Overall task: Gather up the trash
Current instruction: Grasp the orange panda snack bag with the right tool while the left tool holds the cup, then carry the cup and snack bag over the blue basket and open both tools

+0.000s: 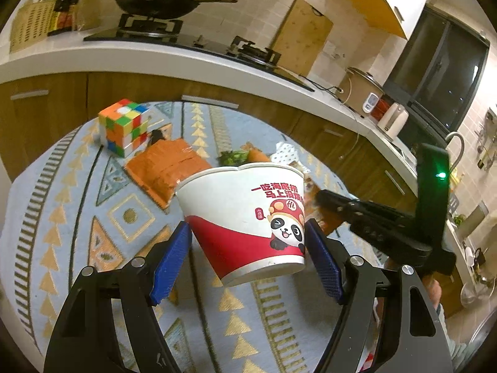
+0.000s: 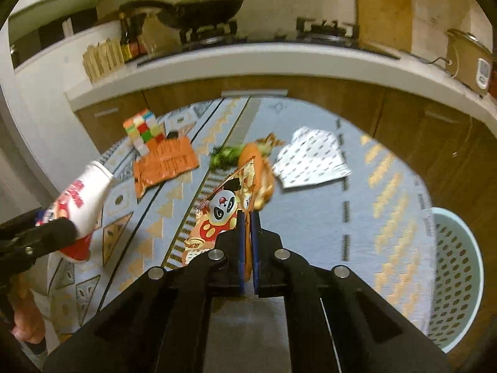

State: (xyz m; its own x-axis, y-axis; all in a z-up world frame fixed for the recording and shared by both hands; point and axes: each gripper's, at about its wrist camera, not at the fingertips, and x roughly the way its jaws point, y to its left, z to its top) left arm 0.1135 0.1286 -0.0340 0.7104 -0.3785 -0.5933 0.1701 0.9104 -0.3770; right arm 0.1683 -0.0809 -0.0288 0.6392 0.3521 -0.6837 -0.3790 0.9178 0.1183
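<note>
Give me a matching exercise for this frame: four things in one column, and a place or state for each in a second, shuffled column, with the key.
Things:
1. paper cup
2. panda wrapper
3. puzzle cube
4. laundry-style basket

Places or states:
A. stands on the floor by the right edge of the patterned cloth
B. pinched in the right gripper
C. sits on the cloth at its far left, beside the orange packet
D. tilted, between the blue pads of the left gripper

Pairs: 1-D, 2-B, 3-C, 4-A
</note>
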